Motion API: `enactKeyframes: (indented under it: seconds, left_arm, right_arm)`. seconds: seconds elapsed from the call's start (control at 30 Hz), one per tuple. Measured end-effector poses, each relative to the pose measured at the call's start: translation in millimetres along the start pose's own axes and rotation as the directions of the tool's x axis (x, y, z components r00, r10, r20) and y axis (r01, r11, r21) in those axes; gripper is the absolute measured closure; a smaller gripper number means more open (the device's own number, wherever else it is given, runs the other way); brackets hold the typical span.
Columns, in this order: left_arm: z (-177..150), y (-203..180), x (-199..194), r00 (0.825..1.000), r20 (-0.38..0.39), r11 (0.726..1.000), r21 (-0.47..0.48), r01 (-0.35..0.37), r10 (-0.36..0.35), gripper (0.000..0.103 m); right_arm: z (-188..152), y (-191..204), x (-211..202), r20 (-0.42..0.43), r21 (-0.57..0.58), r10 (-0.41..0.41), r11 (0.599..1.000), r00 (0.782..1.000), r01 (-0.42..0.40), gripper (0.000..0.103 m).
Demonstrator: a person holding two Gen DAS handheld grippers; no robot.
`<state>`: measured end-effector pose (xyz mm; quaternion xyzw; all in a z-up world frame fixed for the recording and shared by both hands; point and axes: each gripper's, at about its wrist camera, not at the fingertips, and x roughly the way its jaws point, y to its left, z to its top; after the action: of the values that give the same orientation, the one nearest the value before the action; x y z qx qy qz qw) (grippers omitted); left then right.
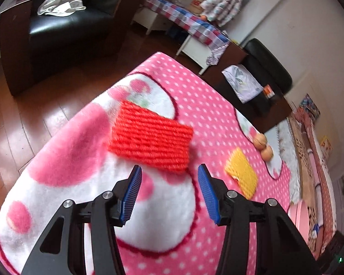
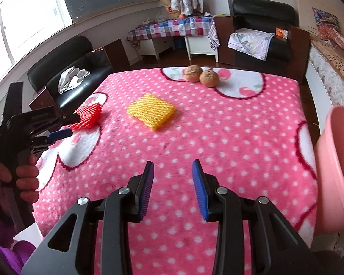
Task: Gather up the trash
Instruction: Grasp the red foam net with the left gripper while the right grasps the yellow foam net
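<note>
A red foam net sleeve (image 1: 150, 135) lies on the pink polka-dot blanket (image 1: 208, 105), just ahead of my left gripper (image 1: 169, 171), which is open and empty. A yellow foam net sleeve (image 1: 242, 173) lies to its right. In the right wrist view the yellow sleeve (image 2: 151, 111) lies mid-table and the red sleeve (image 2: 88, 116) at the left, with the left gripper (image 2: 67, 126) right at it. My right gripper (image 2: 173, 167) is open and empty above the blanket's near part. A pink bin (image 2: 337, 169) stands at the right edge.
Two brown round fruits (image 2: 201, 75) sit at the blanket's far edge. Black armchairs (image 2: 68, 78) stand to the left and beyond the table (image 2: 263, 29). A checkered-cloth table (image 2: 172, 28) stands at the back. A bed (image 2: 332, 64) runs along the right.
</note>
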<state>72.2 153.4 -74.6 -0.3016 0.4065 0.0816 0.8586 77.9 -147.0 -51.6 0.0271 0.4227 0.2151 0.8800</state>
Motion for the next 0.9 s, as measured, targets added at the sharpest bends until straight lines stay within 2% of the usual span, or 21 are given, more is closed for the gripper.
enactKeyframes:
  seconds: [0.17,0.4,0.43,0.47,0.5,0.6,0.7,0.9]
  left_arm:
    - [10.6,10.2,15.6,0.999,-0.019,0.995,-0.094,-0.047,0.045,0.053]
    - [23.7,10.7,25.4,0.996,0.013,0.986,-0.141,-0.089,0.092,0.054]
    - [25.8,9.9,27.0,0.995,0.019,0.986,-0.137,-0.095,0.099,0.055]
    - [28.0,8.9,28.5,0.994,0.023,0.987,-0.126,-0.104,0.108,0.061]
    - [29.9,7.5,30.3,0.993,0.025,0.988,-0.110,-0.110,0.113,0.072]
    - [33.0,7.1,32.7,0.994,0.027,0.992,-0.072,-0.102,0.104,0.084]
    - [31.9,6.3,32.7,0.994,0.038,0.995,-0.030,-0.098,0.100,0.090]
    - [28.0,0.8,25.0,0.997,0.054,0.998,0.039,-0.057,0.054,0.092]
  right_arm:
    - [8.8,12.2,6.1,0.007,-0.038,0.028,0.999,1.000,-0.028,0.068]
    - [24.1,29.1,19.1,0.010,-0.095,0.050,0.994,0.999,-0.049,0.068]
    - [26.2,30.6,20.8,0.010,-0.100,0.053,0.994,0.999,-0.051,0.068]
    - [29.7,32.7,23.9,0.009,-0.109,0.054,0.993,0.998,-0.053,0.068]
    - [31.5,34.5,25.5,0.010,-0.113,0.054,0.992,0.999,-0.052,0.068]
    - [39.1,36.5,32.5,0.013,-0.122,0.056,0.991,0.998,-0.054,0.068]
    - [44.8,36.1,41.7,0.006,-0.120,0.059,0.991,0.998,-0.058,0.068]
    - [53.3,35.9,64.9,-0.032,-0.109,0.066,0.992,0.997,-0.069,0.068]
